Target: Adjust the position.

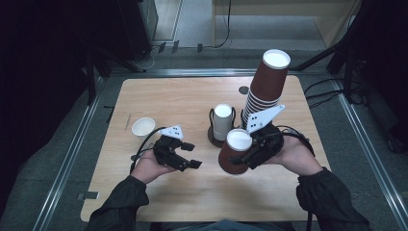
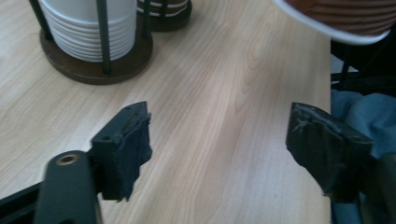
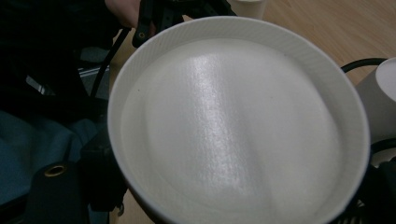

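Brown ribbed cup [image 1: 234,153] with white interior, clamped in right tool [image 1: 250,156].

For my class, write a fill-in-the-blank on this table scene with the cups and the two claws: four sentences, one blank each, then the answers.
1. The right claw holds a single ____ cup.
2. The left claw is ____, with nothing between its jaws.
3. The tall stack of brown cups stands ____ down, bases up.
4. The lone white cup on the table stands with its mouth facing ____.

Answers: brown; open; upside; up
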A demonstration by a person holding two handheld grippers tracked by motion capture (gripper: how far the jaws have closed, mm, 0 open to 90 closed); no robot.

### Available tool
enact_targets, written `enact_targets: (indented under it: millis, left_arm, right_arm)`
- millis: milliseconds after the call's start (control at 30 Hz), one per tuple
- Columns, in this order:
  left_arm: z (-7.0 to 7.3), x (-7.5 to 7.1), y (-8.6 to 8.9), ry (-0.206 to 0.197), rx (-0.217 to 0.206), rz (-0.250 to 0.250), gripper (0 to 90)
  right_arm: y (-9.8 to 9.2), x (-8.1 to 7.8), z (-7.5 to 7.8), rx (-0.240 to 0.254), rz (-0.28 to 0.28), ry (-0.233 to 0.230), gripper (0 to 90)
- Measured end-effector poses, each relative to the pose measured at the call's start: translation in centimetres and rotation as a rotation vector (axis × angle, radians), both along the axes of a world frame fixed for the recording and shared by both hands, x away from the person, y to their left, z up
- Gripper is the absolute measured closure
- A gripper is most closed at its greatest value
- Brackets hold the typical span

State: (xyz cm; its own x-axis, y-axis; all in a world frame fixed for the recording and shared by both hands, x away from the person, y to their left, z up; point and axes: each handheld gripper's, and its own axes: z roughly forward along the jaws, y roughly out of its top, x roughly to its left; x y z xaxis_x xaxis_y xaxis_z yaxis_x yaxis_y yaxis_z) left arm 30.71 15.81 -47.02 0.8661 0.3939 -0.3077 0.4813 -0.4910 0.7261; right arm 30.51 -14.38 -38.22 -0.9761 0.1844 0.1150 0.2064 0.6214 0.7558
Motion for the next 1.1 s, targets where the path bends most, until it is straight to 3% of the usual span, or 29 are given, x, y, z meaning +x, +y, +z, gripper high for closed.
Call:
enact_targets:
  millis: [67,200,367,600,767,1100]
  left_arm:
    - [0.0,0.1,0.1,0.016,-0.036,-0.001,16.0]
    - [0.0,0.2,0.1,0.015,-0.050,-0.001,15.1]
    - [0.0,0.0,-0.3,0.014,-0.060,-0.034,12.7]
    - [-0.1,-0.3,-0.8,0.001,-0.044,-0.057,9.4]
    - [-0.2,-0.5,-1.0,-0.021,-0.055,-0.078,9.0]
    - [-1.1,-0.4,-2.6,-0.030,-0.021,-0.089,0.0]
  right_arm:
    - [0.1,0.1,-0.8,0.002,-0.004,0.014,19.7]
    - [0.3,0.2,-1.7,0.003,0.004,0.018,19.7]
    - [0.5,0.3,-2.9,0.018,0.014,0.028,19.7]
    - [0.9,0.6,-4.8,0.060,0.019,0.033,19.7]
    - [1.3,0.9,-5.9,0.096,0.023,0.035,19.7]
    - [1.7,1.6,-7.1,0.191,0.023,0.051,19.7]
